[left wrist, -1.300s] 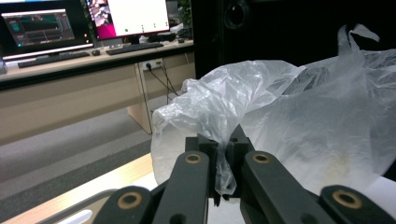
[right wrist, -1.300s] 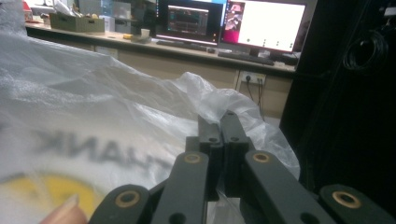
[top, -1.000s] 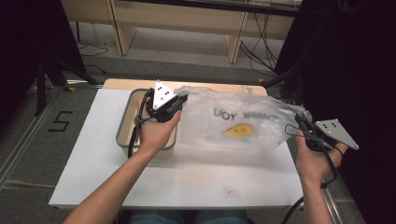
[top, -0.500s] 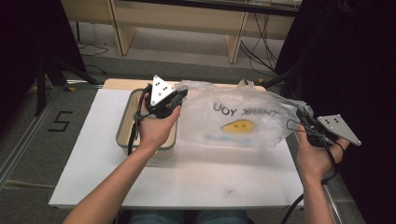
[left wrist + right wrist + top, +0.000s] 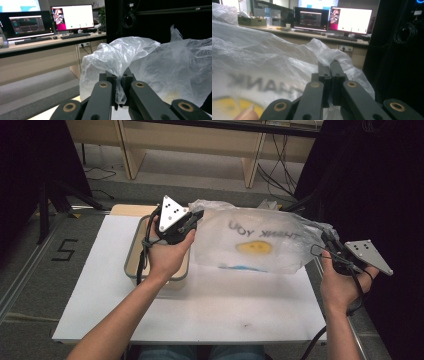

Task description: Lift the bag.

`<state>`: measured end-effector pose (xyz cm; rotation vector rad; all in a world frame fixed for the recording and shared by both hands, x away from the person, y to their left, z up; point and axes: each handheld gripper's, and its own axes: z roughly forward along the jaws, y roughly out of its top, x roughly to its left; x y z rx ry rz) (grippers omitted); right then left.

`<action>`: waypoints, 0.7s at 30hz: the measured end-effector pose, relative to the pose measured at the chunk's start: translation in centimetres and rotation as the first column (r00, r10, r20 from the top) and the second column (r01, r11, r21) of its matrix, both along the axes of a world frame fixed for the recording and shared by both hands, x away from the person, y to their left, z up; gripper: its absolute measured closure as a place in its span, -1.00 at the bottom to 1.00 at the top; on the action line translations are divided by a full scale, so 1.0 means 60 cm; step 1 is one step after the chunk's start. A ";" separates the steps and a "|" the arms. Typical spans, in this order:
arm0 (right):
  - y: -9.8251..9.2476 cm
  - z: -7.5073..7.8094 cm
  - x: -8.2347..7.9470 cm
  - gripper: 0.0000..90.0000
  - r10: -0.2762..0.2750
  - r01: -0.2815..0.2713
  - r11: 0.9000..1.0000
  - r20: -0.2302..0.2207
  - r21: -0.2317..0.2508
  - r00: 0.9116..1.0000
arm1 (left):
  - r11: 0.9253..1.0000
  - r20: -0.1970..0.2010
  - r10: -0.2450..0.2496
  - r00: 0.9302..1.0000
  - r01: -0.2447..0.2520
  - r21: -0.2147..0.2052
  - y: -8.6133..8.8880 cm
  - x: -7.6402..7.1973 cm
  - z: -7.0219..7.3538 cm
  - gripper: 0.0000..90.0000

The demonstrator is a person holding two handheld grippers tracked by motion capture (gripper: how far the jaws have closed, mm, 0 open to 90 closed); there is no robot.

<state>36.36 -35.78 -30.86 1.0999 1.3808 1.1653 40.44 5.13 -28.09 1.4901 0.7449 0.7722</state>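
At nine o'clock on the desk point(image 5: 100, 290) sits a tray point(image 5: 134, 251), and over its right edge the left gripper point(image 5: 196, 216) is pressed together on a twist of the bag point(image 5: 260, 245); from the left gripper view a gathered fold of clear film runs down between the jaws point(image 5: 120, 87). The bag itself hangs stretched across the middle of the desk, toward twelve o'clock, its "THANK YOU" print and yellow face showing through in reverse. At three o'clock, past the desk's edge, the right gripper point(image 5: 327, 240) is likewise pinching the bag's other end, its jaws closed tight with film bunched around them point(image 5: 329, 75).

I'd say the pick-up is done: both ends are gripped and the bag is lifted and pulled taut between the hands. What is left looks like the opening or spreading of it, or setting it over the tray. I can't tell whether anything is inside the bag.
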 end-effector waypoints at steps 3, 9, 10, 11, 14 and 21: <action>-0.002 0.009 -0.005 1.00 -0.003 0.003 1.000 0.015 0.001 1.000 | 1.000 0.011 -0.004 1.000 0.004 -0.009 0.000 -0.004 0.008 0.98; -0.006 0.029 -0.010 1.00 -0.012 0.012 1.000 0.050 -0.001 0.999 | 1.000 0.030 -0.003 1.000 0.003 -0.015 0.000 -0.007 0.021 0.98; -0.007 0.032 -0.011 1.00 -0.012 0.012 1.000 0.056 -0.003 0.998 | 1.000 0.032 -0.003 0.999 0.004 -0.018 0.000 -0.007 0.023 0.98; -0.007 0.035 -0.011 1.00 -0.015 0.015 1.000 0.060 -0.002 0.998 | 1.000 0.033 -0.002 0.999 0.003 -0.020 -0.001 -0.007 0.025 0.98; -0.007 0.041 -0.012 1.00 -0.015 0.015 1.000 0.067 -0.004 0.998 | 1.000 0.038 -0.004 0.999 0.005 -0.023 -0.002 -0.008 0.029 0.98; -0.005 0.039 -0.005 1.00 -0.013 0.013 1.000 0.053 -0.005 0.999 | 1.000 0.034 0.008 0.999 -0.008 -0.017 -0.003 0.002 0.030 0.98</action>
